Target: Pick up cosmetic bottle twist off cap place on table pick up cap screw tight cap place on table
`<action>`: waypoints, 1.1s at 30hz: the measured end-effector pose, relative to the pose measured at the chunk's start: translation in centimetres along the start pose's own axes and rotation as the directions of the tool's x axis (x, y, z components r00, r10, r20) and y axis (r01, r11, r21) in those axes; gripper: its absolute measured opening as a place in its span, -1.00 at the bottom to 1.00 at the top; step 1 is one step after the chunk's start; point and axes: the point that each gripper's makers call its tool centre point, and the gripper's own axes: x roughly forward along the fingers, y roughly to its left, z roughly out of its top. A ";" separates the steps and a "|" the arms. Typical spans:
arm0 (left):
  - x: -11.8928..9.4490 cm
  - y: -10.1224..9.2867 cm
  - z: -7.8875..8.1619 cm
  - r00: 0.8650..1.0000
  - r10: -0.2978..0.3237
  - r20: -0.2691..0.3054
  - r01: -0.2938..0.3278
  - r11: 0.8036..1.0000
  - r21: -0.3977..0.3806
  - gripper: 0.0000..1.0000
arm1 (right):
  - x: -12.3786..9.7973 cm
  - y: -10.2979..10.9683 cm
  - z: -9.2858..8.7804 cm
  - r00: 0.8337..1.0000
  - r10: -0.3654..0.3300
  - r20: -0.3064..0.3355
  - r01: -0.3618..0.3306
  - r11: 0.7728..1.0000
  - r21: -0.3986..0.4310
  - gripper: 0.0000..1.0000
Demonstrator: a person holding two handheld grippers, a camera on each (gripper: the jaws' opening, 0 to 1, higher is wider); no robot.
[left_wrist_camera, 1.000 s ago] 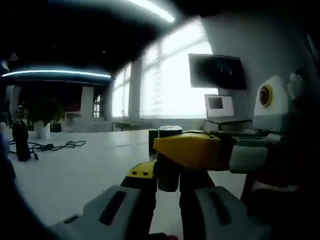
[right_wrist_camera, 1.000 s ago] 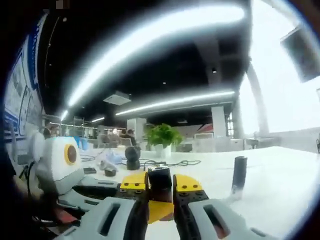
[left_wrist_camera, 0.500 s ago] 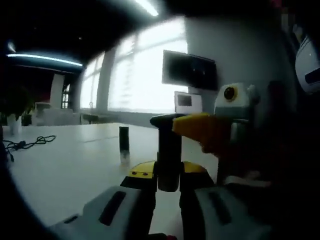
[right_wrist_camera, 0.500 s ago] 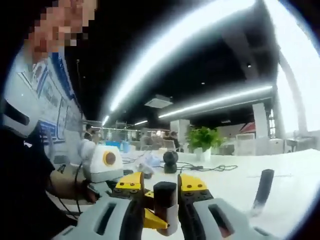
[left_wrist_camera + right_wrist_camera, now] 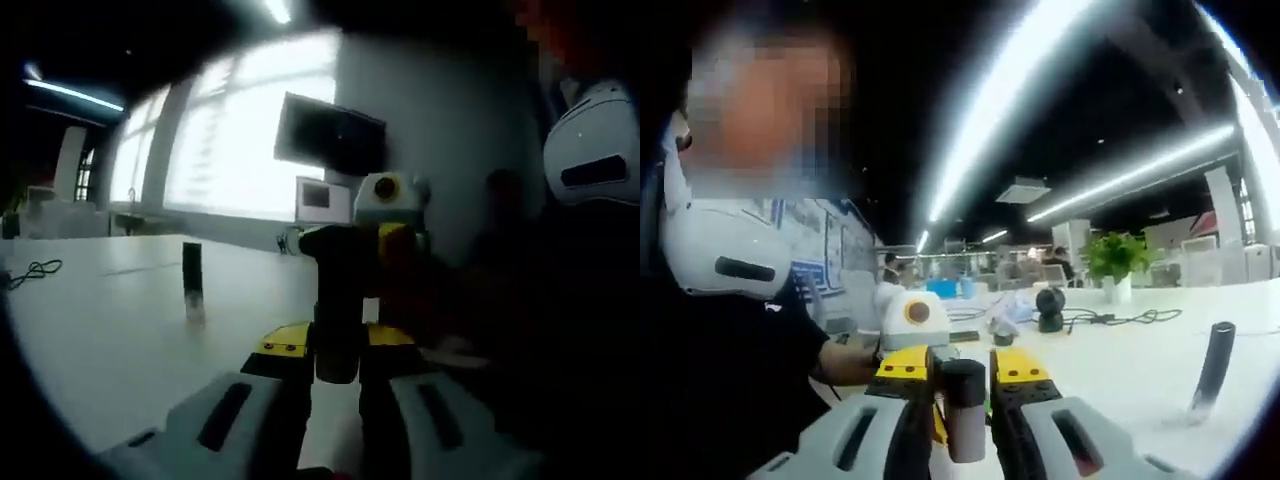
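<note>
In the left gripper view, the left hand-held gripper (image 5: 336, 350) rises from the bottom centre of the frame with its yellow-tipped jaws clenched on the lower body of a dark cosmetic bottle (image 5: 338, 300). The bottle stands upright between the jaws and reaches up to mid-frame, where its dark top widens. Just right of that top, at centre right, the right hand-held gripper (image 5: 398, 245) shows with its yellow jaws level with the bottle's top; the dim light hides whether they touch it. On the left of the frame a small dark upright tube (image 5: 192, 283) stands on the white counter (image 5: 110, 340), well apart from the bottle. A black cable (image 5: 30, 272) lies at the far left edge.

In the right gripper view, the right hand-held gripper (image 5: 962, 375) comes up from the bottom centre, its two yellow jaws closed on a dark cylindrical cap (image 5: 964, 405) that sits upright between them, pale grey at its lower end. Behind and to the left of the jaws, at lower centre left, part of the left hand-held gripper (image 5: 908, 322) is in frame, close beside the held cap. The dark tube (image 5: 1213, 365) stands tilted at the right edge on the counter (image 5: 1120, 365). Further back, at centre right, are a potted green plant (image 5: 1114, 262) and a round dark object (image 5: 1049, 305).
</note>
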 end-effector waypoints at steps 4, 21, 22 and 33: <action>0.2 -0.8 -0.4 0.999 -0.039 -0.016 0.039 0.999 -0.005 -0.87 | -0.1 0.6 -0.5 0.999 0.038 -0.023 -0.038 0.999 0.013 -0.72; 0.2 -2.2 0.1 0.995 -0.103 -0.001 0.103 0.995 0.005 -0.87 | -0.1 1.9 -0.6 0.996 0.080 -0.048 -0.079 0.997 0.025 -0.80; 0.2 -2.2 0.1 0.995 -0.101 0.000 0.101 0.995 0.005 -0.87 | -0.1 1.9 -0.6 0.996 0.079 -0.047 -0.078 0.997 0.022 -0.80; 0.3 -1.5 0.6 1.000 -0.024 0.011 0.023 0.995 0.094 -0.90 | -0.2 1.3 0.0 0.999 0.047 -0.021 -0.048 0.997 -0.053 -0.82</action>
